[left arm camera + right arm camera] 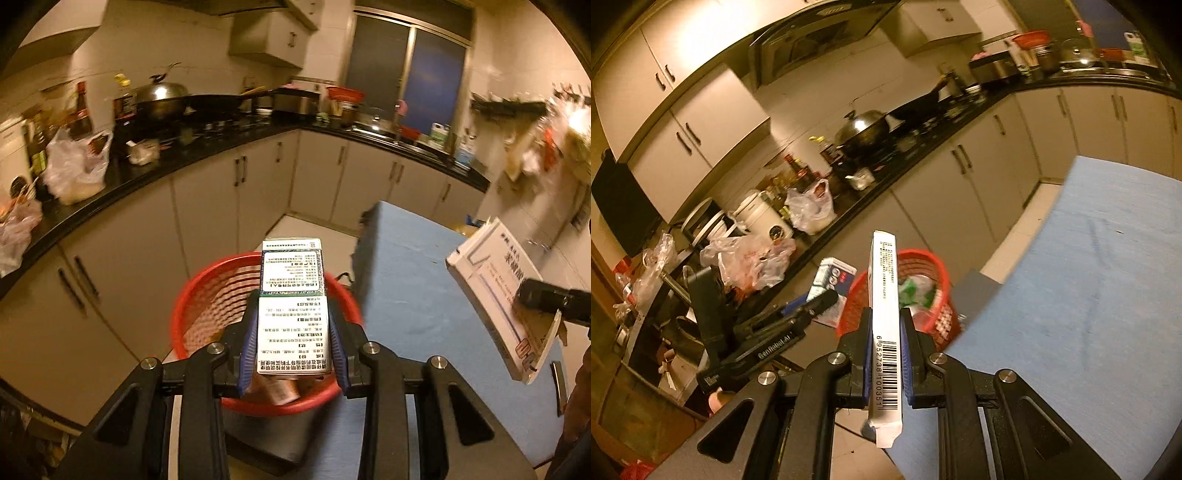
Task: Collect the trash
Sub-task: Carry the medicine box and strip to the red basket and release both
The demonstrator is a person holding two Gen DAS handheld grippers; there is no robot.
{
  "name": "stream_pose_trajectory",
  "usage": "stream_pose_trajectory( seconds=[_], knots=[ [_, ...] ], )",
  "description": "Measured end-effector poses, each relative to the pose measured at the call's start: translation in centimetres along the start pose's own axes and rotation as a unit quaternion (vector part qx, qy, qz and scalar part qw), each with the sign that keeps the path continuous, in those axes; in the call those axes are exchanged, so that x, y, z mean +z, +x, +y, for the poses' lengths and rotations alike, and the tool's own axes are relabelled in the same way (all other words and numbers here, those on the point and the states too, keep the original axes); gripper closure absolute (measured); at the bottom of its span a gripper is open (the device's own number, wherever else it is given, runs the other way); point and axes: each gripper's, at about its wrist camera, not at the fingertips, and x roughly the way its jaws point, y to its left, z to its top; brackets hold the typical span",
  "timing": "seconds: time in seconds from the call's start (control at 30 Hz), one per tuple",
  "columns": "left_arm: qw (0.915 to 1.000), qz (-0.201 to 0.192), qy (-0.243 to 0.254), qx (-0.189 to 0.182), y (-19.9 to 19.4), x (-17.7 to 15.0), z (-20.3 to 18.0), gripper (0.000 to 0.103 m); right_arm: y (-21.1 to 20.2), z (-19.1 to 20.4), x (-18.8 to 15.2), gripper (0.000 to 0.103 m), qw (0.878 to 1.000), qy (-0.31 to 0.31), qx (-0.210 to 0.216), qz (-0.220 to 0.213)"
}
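Kitchen, warm dim light, some motion blur. Far left: black tabletop (122,177) along the cabinets, white plastic bag (75,166), sauce bottles (83,110), lidded wok (162,98) on the stove.

Centre, left wrist view: left gripper (293,325) clamped on a white medicine box (293,306) with printed text, blue pads pressing both long sides, box pointing forward. It hangs directly over the red basket (207,295), which stands on the floor just beside the blue-covered table (424,295). Some wrappers lie inside the basket.

Right of that, same view: flat white carton (495,295) held up over the blue table, tilted, pinched by the other gripper's black finger.

Right wrist view: right gripper (886,332) closed tight on that flat white carton's thin edge, barcode side facing the camera, torn flap at the near end. Red basket ahead and below, green and white trash in it. Left gripper and its box are seen to the left of the basket.
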Motion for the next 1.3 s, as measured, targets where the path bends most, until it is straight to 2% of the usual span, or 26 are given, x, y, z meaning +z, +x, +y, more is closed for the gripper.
stream_pose_trajectory(
  seconds=[0.23,0.63,0.9,1.2,1.27,1.3],
  knots=[
    [0.9995,0.018,-0.014,0.020,2.1,-0.8,3.3,0.070,6.2,1.7,1.9,0.089,1.000,-0.014,-0.004,0.017],
    [0.9973,0.056,-0.029,0.036,7.0,-2.3,5.4,0.070,15.6,0.0,2.8,0.089,0.998,0.014,-0.011,0.065],
    [0.9963,0.071,-0.025,0.041,8.7,-2.9,5.3,0.069,18.2,-1.4,2.7,0.089,0.997,0.018,-0.033,0.074],
    [0.9962,0.071,-0.023,0.045,9.0,-2.9,5.1,0.069,18.6,-2.2,2.8,0.087,0.996,0.024,-0.040,0.075],
    [0.9963,0.070,-0.023,0.044,8.9,-2.8,5.0,0.069,18.6,-2.1,2.8,0.083,0.996,0.026,-0.038,0.076],
    [0.9962,0.071,-0.024,0.043,8.9,-2.8,5.1,0.069,18.4,-2.1,2.9,0.074,0.996,0.028,-0.036,0.075]
  ],
)
